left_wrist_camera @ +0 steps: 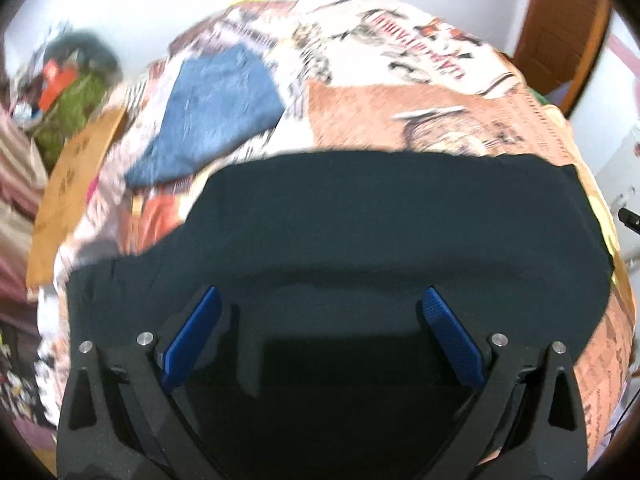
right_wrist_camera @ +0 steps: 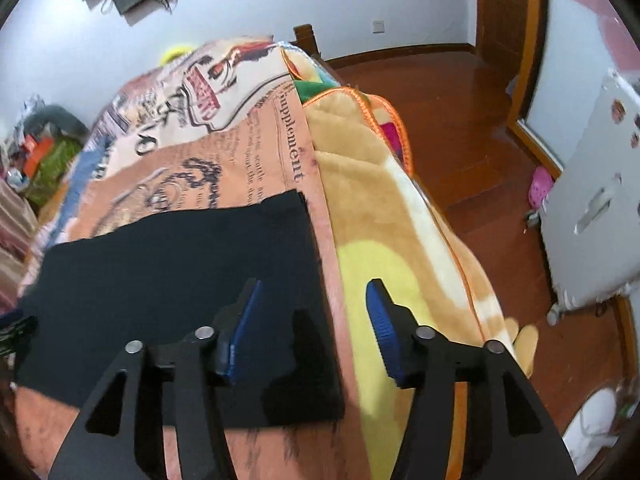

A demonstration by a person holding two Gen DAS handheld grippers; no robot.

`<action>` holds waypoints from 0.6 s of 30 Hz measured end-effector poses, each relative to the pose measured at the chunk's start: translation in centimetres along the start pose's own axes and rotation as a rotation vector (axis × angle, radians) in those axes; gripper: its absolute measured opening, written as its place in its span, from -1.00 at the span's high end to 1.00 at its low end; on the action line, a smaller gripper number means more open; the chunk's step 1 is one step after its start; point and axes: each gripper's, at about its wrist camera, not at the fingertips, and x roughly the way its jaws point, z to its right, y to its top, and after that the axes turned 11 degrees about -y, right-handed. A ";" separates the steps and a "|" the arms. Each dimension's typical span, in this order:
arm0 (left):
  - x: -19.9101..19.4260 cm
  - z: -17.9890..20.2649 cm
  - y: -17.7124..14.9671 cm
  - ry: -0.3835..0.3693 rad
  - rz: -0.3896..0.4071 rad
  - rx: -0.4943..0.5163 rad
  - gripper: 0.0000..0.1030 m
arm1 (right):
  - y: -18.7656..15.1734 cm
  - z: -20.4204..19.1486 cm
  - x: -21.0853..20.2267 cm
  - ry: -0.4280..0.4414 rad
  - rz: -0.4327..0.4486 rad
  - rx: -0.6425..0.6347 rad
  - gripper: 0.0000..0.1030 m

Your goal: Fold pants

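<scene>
The black pants [left_wrist_camera: 360, 232] lie flat across the printed bedspread [left_wrist_camera: 400, 92], folded into a wide band. In the right wrist view the pants [right_wrist_camera: 168, 280] end near the bed's right edge. My left gripper [left_wrist_camera: 322, 296] is open and empty, hovering just above the pants' near part, its blue pads [left_wrist_camera: 192, 336] wide apart. My right gripper [right_wrist_camera: 314, 292] is open and empty above the pants' right end, one pad [right_wrist_camera: 244, 328] over the black cloth, the other over the yellow blanket.
A folded pair of blue jeans [left_wrist_camera: 216, 112] lies on the bed beyond the black pants. A plush yellow and tan blanket [right_wrist_camera: 380, 208] hangs over the bed's right side. Wooden floor [right_wrist_camera: 472, 120], a door and a white cabinet [right_wrist_camera: 592, 216] are to the right. Clutter [left_wrist_camera: 68, 88] sits at far left.
</scene>
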 end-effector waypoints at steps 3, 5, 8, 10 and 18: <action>-1.3 1.8 0.8 -0.025 0.044 0.059 -0.99 | -1.6 0.6 -0.2 0.048 -0.029 0.077 0.01; -1.5 2.7 1.1 -0.050 0.053 0.078 -0.99 | -2.8 0.9 0.1 0.074 -0.054 0.130 0.01; -0.9 3.8 1.1 -0.080 0.032 0.093 -0.99 | -4.3 1.1 1.2 0.085 -0.095 0.185 0.01; -0.1 4.3 0.9 -0.090 0.002 0.099 -0.99 | -4.8 1.2 1.9 0.108 -0.119 0.219 0.01; 2.5 5.5 -0.4 -0.103 -0.087 0.114 -0.99 | -5.1 0.7 3.7 0.142 -0.144 0.243 -0.04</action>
